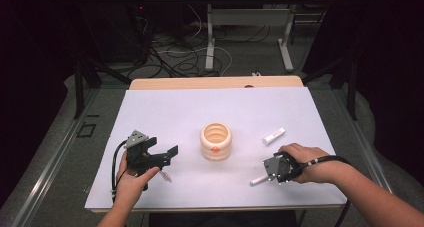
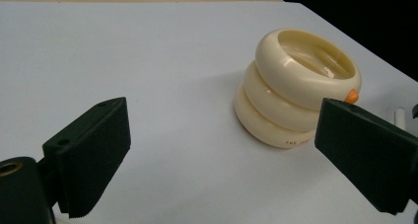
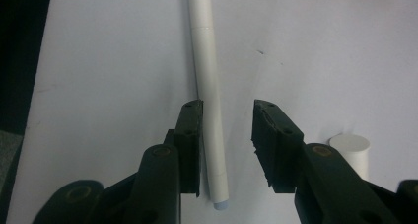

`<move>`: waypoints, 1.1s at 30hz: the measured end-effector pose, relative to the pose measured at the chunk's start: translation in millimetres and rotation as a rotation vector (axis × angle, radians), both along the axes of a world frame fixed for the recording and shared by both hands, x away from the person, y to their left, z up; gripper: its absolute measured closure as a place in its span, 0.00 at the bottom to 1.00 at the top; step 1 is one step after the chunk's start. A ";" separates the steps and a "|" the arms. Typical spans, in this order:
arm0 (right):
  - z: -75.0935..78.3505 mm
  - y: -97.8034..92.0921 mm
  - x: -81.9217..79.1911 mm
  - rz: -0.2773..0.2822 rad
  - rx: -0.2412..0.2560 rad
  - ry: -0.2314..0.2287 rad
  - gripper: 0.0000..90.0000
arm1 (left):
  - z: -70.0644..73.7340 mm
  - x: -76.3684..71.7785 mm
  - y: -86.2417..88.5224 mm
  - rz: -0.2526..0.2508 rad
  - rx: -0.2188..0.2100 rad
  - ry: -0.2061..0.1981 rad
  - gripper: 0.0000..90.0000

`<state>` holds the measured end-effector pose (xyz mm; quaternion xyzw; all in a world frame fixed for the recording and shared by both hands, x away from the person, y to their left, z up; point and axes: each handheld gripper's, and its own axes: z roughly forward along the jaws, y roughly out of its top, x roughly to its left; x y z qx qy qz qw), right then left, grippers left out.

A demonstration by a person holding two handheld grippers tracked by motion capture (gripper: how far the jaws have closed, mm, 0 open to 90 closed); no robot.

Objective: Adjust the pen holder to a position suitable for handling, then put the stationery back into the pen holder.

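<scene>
White sheeting covers the table [image 1: 165, 112], with dark floor, cables and a second desk's legs seen beyond at twelve o'clock. At the middle of the sheet a cream ringed cup [image 1: 216, 141] stands upright, a small orange spot on its near side. The pen [image 3: 209, 110], a slim white tube, lies flat on the sheet at about four o'clock from the cup, well apart from it; its cap [image 1: 274, 136] lies separately at about three o'clock from the cup. The right gripper [image 3: 226, 145] is lowered over the pen, its jaws parted a little with the barrel between them, lying against the left jaw while a gap is left to the other; no pinch is made yet. The left gripper [image 2: 222, 150] is held at about eight o'clock from the cup, its jaws spread wide and nothing between them, the cup seen ahead past the right jaw. The pen is judged light, stiff and smooth, so it is likely to roll or slip under an uneven squeeze. It is best taken across the barrel near the middle, with the pads closed squarely so it is not tipped when lifted.
</scene>
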<state>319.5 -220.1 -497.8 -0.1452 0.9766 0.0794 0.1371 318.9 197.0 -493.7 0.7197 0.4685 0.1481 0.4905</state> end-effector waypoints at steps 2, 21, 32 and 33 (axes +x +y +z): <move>-4.2 0.1 -1.5 0.006 0.012 -0.007 0.72 | 0.1 -0.2 0.0 0.001 0.000 0.000 0.08; -26.3 0.1 4.4 0.047 -0.100 0.017 0.77 | -0.7 1.6 -3.8 -0.007 0.009 0.003 0.08; -27.7 2.4 4.6 0.068 -0.122 -0.021 0.87 | -1.0 1.7 -3.1 -0.006 0.019 0.001 0.08; -28.3 2.2 4.4 0.062 -0.115 -0.019 0.87 | -1.0 1.6 -3.3 -0.006 0.019 0.001 0.08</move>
